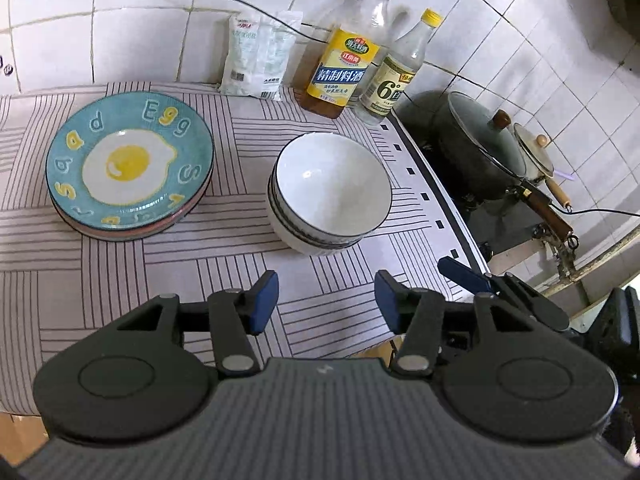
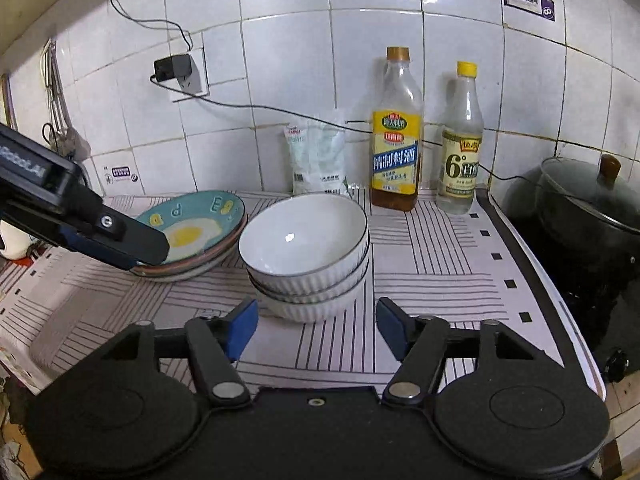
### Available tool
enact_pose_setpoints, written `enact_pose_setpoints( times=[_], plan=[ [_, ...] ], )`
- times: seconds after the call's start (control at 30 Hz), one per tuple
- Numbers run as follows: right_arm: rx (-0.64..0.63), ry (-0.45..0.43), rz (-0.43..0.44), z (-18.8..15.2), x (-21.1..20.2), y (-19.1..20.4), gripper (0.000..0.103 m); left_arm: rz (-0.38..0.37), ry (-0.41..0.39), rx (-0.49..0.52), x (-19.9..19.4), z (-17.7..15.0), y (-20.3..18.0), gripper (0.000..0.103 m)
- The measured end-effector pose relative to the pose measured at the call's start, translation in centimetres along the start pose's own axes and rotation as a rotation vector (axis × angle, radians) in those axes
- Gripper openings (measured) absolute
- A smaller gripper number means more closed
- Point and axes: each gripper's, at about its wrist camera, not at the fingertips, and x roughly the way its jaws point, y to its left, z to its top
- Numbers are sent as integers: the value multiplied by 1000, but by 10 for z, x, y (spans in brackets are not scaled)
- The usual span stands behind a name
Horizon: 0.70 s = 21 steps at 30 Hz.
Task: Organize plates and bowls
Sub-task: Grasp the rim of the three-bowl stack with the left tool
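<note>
Plates (image 1: 130, 166) sit stacked on the left of the counter (image 1: 120, 280), which is covered by a cloth of thin dark stripes in blocks. The top plate is teal with a fried egg painted in the middle and yellow and pale letters round the rim, "Egg" among them; beneath it show the pinkish and pale edges of the plates under it. Just to the right, apart from the plates, stand the bowls (image 1: 330, 194), nested upright in a stack: white inside, each with a thin dark rim line, the outer walls ribbed in the right wrist view (image 2: 306, 256). Behind them, against the tiled wall, are a white bag (image 1: 256, 56), a yellow-labelled bottle (image 1: 346, 52) and a smaller clear bottle (image 1: 394, 76) with a yellow cap. To the right, off the cloth, a dark pot (image 1: 480, 148) with a glass lid sits on the stove. The left gripper (image 1: 326, 306) hangs near the front of the bowls, its blue-padded fingers apart and holding nothing. The right gripper (image 2: 316, 328) is likewise spread wide and empty, close in front of the bowl stack, touching nothing.
</note>
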Motion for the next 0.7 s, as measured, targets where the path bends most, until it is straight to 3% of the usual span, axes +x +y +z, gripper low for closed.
enact_pose_setpoints(
  times=[0.1, 0.2, 0.5, 0.7],
  plan=[
    [-6, 16, 1, -7, 10, -2, 78, -9, 1, -35, 8, -3, 7, 57],
    [-6, 22, -1, -15, 24, -6, 92, -33, -3, -65, 16, -1, 14, 62],
    [10, 40, 36, -32, 87, -12, 99, -59, -46, -111, 65, 17, 30, 70],
    [-35, 45, 50, -26, 124, -8, 99, -85, 11, -207, 118, 36, 48, 70]
  ],
)
